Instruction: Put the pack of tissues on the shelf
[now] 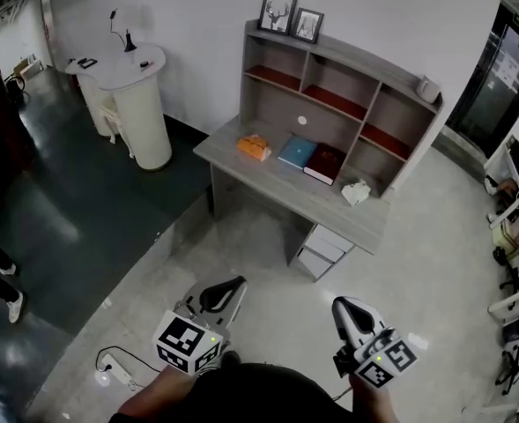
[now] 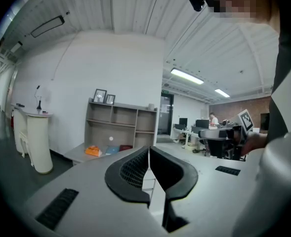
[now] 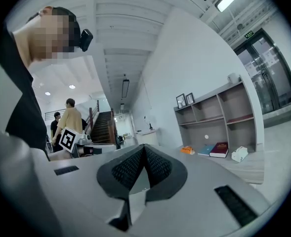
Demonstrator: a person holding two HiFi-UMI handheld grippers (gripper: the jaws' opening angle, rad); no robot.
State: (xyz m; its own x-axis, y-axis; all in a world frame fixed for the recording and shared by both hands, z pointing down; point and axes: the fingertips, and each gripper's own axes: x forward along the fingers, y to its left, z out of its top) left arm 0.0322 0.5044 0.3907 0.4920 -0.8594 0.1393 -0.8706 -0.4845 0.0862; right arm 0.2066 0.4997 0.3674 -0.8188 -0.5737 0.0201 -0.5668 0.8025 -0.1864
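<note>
Far across the pale floor, a grey desk against the white wall, with a shelf unit standing along its back edge. Left of it is a white round-topped counter. A white drawer unit sits under the desk's right half.

At the near edge, well apart from the desk, are the left gripper and right gripper, both roughly level. In the left gripper view, the fingers are drawn in to a thin slit with nothing between. In the right gripper view, the fingers meet at the tips with nothing between.

On the desk top, left to right:
- orange packet
- blue book
- dark red book, just beside the blue one
- pack of tissues, white, at the right end near the unit's side panel, on no shelf

On the unit's top board are two framed pictures at the left and a small white cup at the right.
</note>
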